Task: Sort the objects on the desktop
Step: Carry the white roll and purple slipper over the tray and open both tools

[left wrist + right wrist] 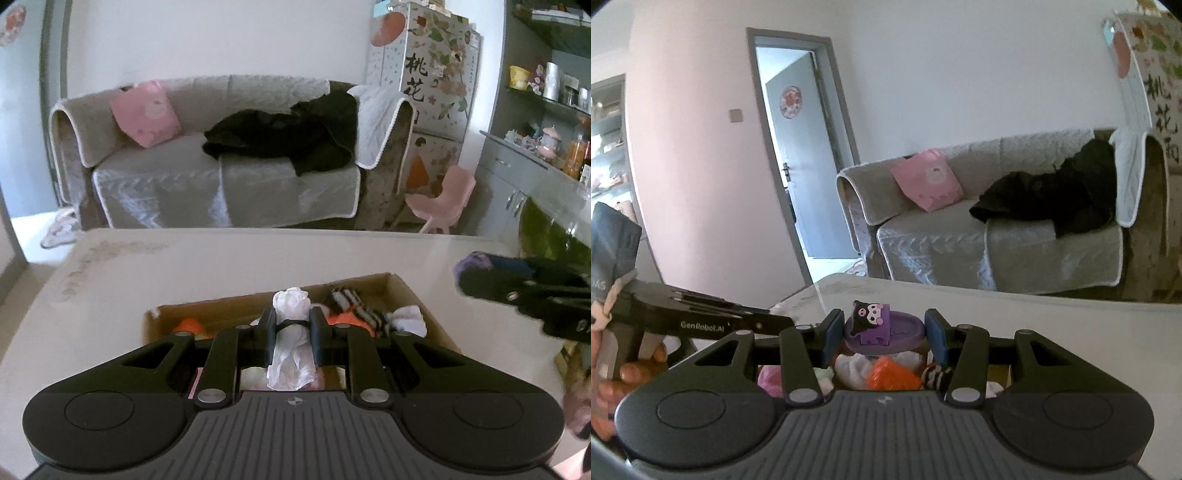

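Tissue [291, 332], crumpled and white, is being pinched at its waist by the left claw [292, 334] just above the box [402, 291]; it is likely light, soft and crushable, so a middle hold suits it. The right claw [884, 332] is clamping a purple dish [905, 330] by its rim, probably stiff and slippery. Sitting in the box on the bench [221, 258] are an orange wad [892, 374], a striped sock [354, 308] and more tissue.

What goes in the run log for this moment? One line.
left tongs: shut on white tissue wad | right tongs: shut on purple cartoon lid | both above cardboard box | box: holds orange and striped items
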The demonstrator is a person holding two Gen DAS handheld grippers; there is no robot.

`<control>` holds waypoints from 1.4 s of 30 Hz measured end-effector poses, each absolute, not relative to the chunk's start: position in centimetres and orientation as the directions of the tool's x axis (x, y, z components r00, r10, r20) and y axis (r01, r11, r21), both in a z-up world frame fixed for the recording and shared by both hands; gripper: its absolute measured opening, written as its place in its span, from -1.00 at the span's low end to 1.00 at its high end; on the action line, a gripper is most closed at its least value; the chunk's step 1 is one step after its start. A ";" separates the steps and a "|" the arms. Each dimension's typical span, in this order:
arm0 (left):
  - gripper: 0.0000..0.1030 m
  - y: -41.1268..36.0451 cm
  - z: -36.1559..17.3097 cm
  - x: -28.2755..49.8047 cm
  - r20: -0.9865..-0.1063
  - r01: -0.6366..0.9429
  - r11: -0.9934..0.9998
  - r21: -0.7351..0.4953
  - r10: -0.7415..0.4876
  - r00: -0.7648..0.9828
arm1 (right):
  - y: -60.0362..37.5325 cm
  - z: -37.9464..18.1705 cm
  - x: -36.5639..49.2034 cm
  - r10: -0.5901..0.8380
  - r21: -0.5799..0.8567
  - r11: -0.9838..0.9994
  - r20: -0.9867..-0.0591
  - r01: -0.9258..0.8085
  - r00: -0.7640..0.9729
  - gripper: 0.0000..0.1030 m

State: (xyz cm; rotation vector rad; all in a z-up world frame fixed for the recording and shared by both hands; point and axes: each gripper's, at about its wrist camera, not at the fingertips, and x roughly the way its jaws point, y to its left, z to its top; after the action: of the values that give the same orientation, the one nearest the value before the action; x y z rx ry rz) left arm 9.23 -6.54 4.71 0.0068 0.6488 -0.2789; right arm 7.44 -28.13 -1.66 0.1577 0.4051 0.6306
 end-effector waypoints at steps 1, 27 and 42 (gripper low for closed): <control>-0.53 -6.8 4.3 9.9 -0.602 0.261 0.962 -0.087 -0.259 0.755 | -28.0 -2.1 7.7 0.598 0.266 0.801 -0.328 -0.536 0.731 -0.14; -0.50 -7.1 -1.3 14.5 -0.722 0.267 0.945 -0.191 -0.319 0.614 | -27.0 -6.0 9.5 0.404 0.162 0.912 -0.500 -0.376 0.766 -0.13; -0.44 -7.2 -1.6 12.0 -0.724 0.281 0.948 -0.148 -0.297 0.623 | -26.8 -5.1 8.7 0.371 0.091 0.922 -0.477 -0.375 0.797 0.13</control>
State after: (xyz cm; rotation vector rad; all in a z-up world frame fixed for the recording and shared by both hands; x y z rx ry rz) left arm 12.04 -7.19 -1.59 -0.0211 0.8350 -0.3321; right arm 8.71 -26.84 -5.15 -0.0086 0.5104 0.4007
